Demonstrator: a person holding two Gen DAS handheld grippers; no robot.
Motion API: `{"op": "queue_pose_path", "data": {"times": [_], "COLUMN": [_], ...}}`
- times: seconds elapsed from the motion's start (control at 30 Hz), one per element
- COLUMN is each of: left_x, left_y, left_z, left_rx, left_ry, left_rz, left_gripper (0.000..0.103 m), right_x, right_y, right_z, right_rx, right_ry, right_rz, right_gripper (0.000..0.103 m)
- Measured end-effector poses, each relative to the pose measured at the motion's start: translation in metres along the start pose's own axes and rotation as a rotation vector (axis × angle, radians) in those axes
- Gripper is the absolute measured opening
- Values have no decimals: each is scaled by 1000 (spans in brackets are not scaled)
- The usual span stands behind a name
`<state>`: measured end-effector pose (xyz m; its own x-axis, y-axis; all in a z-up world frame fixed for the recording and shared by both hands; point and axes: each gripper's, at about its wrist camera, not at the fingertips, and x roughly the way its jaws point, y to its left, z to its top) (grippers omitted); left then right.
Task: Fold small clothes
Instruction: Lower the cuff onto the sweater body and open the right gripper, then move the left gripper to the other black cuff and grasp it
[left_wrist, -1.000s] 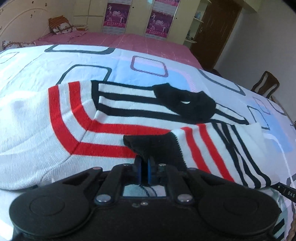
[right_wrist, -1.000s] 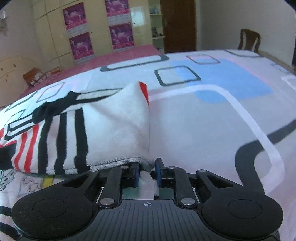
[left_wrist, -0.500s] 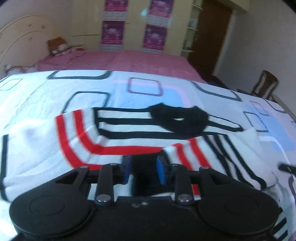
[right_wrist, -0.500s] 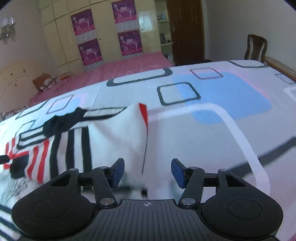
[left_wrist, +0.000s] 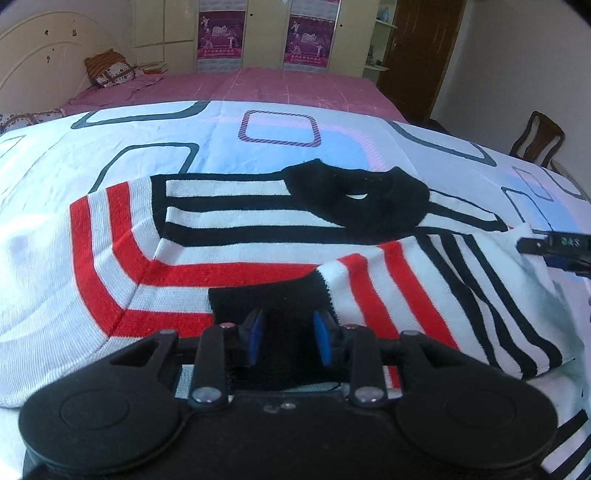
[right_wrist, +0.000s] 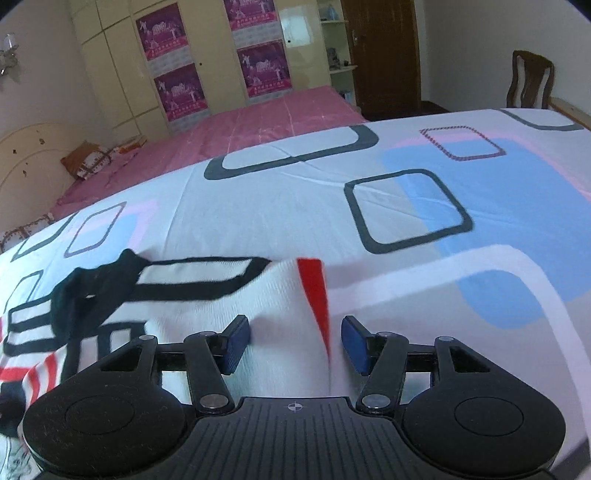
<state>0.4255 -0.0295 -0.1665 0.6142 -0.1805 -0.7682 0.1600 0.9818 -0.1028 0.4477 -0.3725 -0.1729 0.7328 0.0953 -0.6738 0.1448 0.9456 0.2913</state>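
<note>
Left wrist view: one striped sweater (left_wrist: 258, 236), knitted, white with red and black bands and a black collar (left_wrist: 354, 199), lying flat on one patterned bedsheet (left_wrist: 110, 147) just ahead of the tongs. Left gripper (left_wrist: 288, 338): jaws part-open, having just been opening; the black cuff (left_wrist: 273, 306) of a folded-in sleeve lies between the blue pads, not pinched. Right gripper (right_wrist: 295, 345): jaws about half-open, likewise just opened; the sweater's white side edge with a red band (right_wrist: 314, 291) sits between its pads, loose, nothing held. Step in hand, by judgement: release after a fold of sleeve and side panel onto the body; the fold appears laid. Next move, by judgement: draw both tongs back clear of the knit without dragging it, then take hold of the hem or shoulders for the crosswise fold. Count: sweater, one; grippers, two; pink bed (left_wrist: 258, 85) beyond, one; wall posters (right_wrist: 218, 55), four in the right wrist view; wooden chair (right_wrist: 532, 81), one; door (right_wrist: 384, 51), one.
</note>
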Motion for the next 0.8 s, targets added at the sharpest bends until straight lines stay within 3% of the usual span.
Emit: {"op": "queue_pose_path", "data": {"times": [0.07,0.1,0.17,0.23,0.33,0.53,0.63,0.67,0.8], "left_x": [1,2,2,3,3,3,3,3,2], "left_y": [-1,-1,-1,-1,-1,-1,0,0,0], "left_z": [0,0,0,0,0,0,0,0,0], "left_rx": [6,9,12,15,15,20,18,17,21], "left_ry": [-1,-3,-5,-8,-9,-9,-8,-8,-6], "left_rz": [4,6,6,6,5,4,2,3,4], "left_gripper": [32,32,32,32,32,32,32,32,32], "right_x": [8,10,8,3,8,-2,-19,-24,-45], "right_y": [-1,-1,-1,1,-7,1,8,10,22], "right_z": [3,3,4,3,-1,1,-1,-3,-18], "right_rx": [9,15,9,-43,-45,-81,-116,-133,-161], "right_ry": [10,11,1,-19,-34,-63,-103,-114,-120], "right_rz": [11,7,15,-2,-76,-87,-99,-97,-42], "right_gripper": [38,37,20,15,14,15,24,28,29]}}
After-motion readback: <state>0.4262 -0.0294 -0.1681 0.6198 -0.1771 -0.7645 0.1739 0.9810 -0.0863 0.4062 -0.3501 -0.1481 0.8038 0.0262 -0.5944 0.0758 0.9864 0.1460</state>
